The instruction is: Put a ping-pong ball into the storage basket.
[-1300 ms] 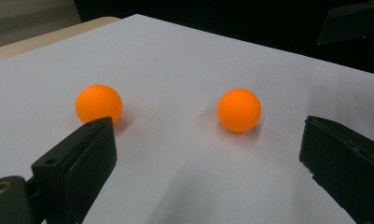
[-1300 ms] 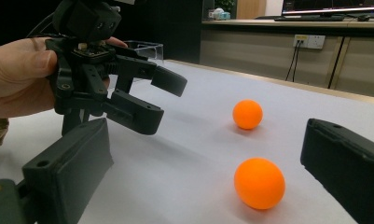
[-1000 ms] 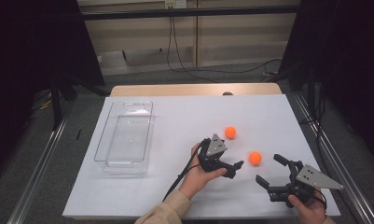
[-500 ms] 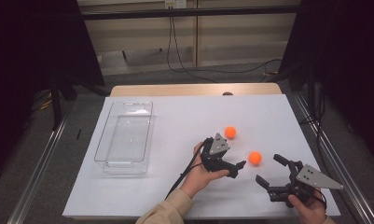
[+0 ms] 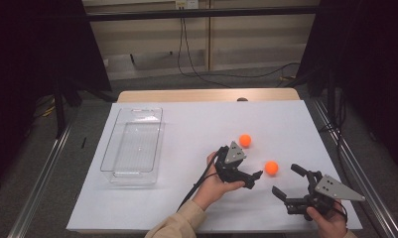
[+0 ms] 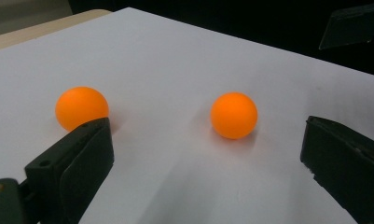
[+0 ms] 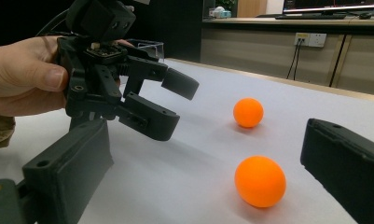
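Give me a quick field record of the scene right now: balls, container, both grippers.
near ball: orange ball on the white table, between the grippers
far ball: second orange ball, farther back, loose
container: clear bin, table's left, nothing visible inside
left gripper: open, aimed at the near ball, not touching
right gripper: open, holding nothing

High view looked forward and down over whole tabletop (image 5: 186, 124), far off. Both tongs views sat low, close to surface, facing inward. All three shared two orange balls (image 5: 271, 167).
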Available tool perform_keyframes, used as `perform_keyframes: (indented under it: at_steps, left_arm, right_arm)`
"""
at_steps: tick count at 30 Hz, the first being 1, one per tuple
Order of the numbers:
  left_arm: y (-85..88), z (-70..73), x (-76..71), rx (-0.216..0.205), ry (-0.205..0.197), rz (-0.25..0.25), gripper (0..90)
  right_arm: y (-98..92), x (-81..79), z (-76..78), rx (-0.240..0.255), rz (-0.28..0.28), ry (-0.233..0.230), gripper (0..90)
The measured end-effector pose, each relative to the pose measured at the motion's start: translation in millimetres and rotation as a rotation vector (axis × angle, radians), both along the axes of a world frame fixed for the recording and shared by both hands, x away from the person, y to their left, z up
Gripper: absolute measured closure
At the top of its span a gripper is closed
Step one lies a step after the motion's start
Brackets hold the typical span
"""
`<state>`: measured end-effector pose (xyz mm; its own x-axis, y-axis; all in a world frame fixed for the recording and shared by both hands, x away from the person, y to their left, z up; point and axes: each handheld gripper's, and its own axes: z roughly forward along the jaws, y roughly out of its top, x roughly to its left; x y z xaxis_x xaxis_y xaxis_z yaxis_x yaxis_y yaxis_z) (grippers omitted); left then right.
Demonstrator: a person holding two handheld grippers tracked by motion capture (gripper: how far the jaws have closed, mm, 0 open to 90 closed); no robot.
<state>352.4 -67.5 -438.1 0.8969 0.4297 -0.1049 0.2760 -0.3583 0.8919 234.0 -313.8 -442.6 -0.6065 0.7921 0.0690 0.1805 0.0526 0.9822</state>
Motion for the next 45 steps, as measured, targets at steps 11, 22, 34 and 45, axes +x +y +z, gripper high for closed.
perform_keyframes:
  at_steps: [11,22,34,45]
  left_arm:
    - [-7.2,-2.3,1.4,0.01,0.004,-0.019,3.1]
    - [-9.0,-5.3,4.4,0.012,0.021,-0.011,3.5]
    - [-15.5,-9.5,7.0,0.039,0.02,-0.025,3.7]
    - [-21.2,-10.4,7.4,0.06,0.007,-0.036,3.8]
  right_arm:
    - [-0.3,0.2,-0.5,-0.002,0.0,0.002,1.4]
    - [0.6,0.5,-0.7,-0.002,0.004,0.004,1.4]
    - [1.5,0.0,-0.1,-0.016,0.005,-0.007,1.5]
    - [1.8,-0.3,-0.1,-0.013,0.009,-0.005,1.5]
